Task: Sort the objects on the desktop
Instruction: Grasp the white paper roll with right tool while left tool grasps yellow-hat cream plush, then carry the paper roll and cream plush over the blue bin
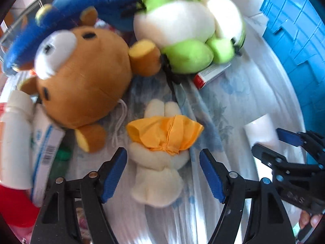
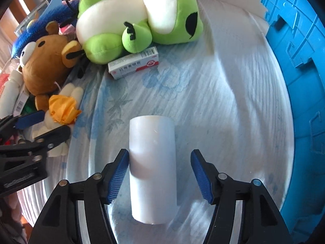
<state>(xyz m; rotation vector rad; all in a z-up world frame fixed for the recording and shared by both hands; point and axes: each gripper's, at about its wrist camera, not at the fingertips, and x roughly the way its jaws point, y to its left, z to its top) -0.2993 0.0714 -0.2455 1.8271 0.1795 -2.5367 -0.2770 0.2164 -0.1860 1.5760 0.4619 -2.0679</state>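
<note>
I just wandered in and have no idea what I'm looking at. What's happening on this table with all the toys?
A person is sorting the clutter with two hand-held grippers. The left gripper is open around a small cream plush toy in an orange dress. The right gripper is open around a white cylinder lying on the flowered cloth. Neither is gripped yet. A blue bin waits at the right.

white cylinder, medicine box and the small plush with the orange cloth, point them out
white cylinder [image 2: 152, 162], right wrist view, middle of its side
medicine box [image 2: 135, 64], right wrist view, printed top face
small plush [image 1: 160, 174], left wrist view, cream body below the orange cloth
</note>
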